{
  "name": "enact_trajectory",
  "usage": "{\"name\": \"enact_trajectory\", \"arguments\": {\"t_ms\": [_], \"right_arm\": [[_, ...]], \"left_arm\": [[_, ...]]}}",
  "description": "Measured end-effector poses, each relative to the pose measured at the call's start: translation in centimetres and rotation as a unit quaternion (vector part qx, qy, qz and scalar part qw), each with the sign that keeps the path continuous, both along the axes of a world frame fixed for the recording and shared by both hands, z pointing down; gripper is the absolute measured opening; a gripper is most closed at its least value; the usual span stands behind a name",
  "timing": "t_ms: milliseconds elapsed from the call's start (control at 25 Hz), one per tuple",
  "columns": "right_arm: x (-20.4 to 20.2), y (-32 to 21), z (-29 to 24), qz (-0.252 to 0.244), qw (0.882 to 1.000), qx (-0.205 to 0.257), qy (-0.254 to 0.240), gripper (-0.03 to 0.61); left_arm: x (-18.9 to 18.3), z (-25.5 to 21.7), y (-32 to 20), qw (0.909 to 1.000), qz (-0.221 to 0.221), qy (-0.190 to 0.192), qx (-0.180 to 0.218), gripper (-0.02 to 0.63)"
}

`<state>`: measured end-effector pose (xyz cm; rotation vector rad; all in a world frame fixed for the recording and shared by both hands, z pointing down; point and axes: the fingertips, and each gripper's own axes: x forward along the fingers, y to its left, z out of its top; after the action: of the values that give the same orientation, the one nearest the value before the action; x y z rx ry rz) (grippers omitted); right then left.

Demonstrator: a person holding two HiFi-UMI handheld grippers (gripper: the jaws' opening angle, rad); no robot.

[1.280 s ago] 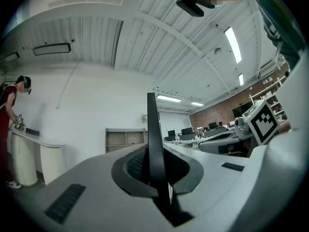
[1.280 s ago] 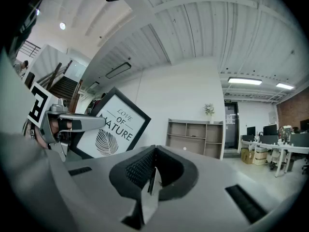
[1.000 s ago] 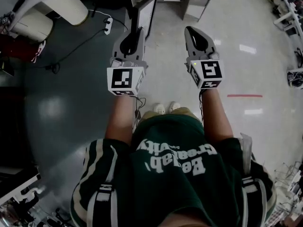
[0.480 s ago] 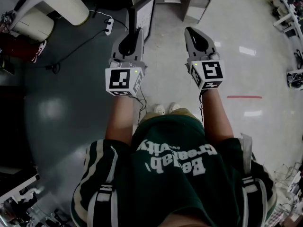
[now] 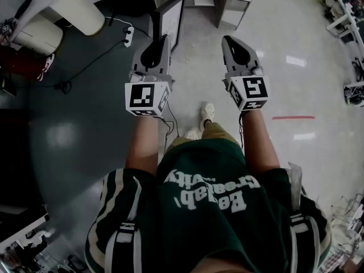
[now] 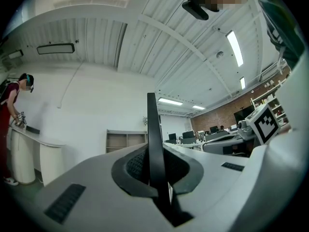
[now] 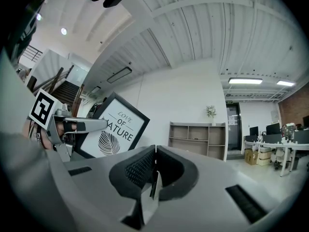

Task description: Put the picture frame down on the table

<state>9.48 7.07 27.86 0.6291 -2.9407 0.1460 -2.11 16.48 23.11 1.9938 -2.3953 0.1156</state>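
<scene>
The picture frame [image 5: 172, 19] is black-edged with a white print and stands upright on its edge over the floor. My left gripper [image 5: 163, 38] is shut on its near edge. In the left gripper view the frame's black edge [image 6: 153, 134] runs up between the pads of my left gripper [image 6: 155, 174]. The right gripper view shows the frame's face [image 7: 116, 129] with a leaf and lettering, and the left gripper [image 7: 77, 126] clamped on it. My right gripper [image 5: 228, 40] is level to the right of the frame; its jaws [image 7: 154, 153] are shut on nothing.
A white shelf unit [image 5: 227, 4] stands ahead, and a white rounded counter [image 5: 74, 4] at the far left. A power strip [image 5: 128, 34] with a cable lies on the floor. A red tape line [image 5: 293, 117] is at the right. A person [image 6: 14, 115] stands at the counter.
One of the person's shoes has stepped forward and the scene has shifted slightly towards the shelf unit. Both grippers keep their pose, and the left one still holds the frame.
</scene>
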Motion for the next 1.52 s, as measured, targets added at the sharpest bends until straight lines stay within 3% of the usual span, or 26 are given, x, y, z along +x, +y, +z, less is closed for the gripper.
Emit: {"name": "enact_trajectory", "arguments": {"t_ms": [240,760,1200,1520], "right_arm": [[-1.6,-6.1,2.6,0.0,1.0,-0.007,0.001,0.035],[-9.6,-26.1,7.5,-0.013,1.0,-0.007,-0.012,0.035],[-13.1,-37.7,11.3,-0.027,0.999,-0.015,-0.015,0.035],[-17.3,-42.6,12.1,-0.035,0.999,-0.02,-0.018,0.035]], "left_arm": [[-1.4,2.4,-6.0,1.0,0.001,-0.003,-0.007,0.041],[-8.7,7.5,-25.1,0.9999,-0.007,-0.01,-0.005,0.041],[-11.7,11.0,-36.8,0.9998,-0.015,-0.012,-0.009,0.041],[-15.8,11.5,-41.5,0.9995,-0.025,-0.013,-0.011,0.041]]}}
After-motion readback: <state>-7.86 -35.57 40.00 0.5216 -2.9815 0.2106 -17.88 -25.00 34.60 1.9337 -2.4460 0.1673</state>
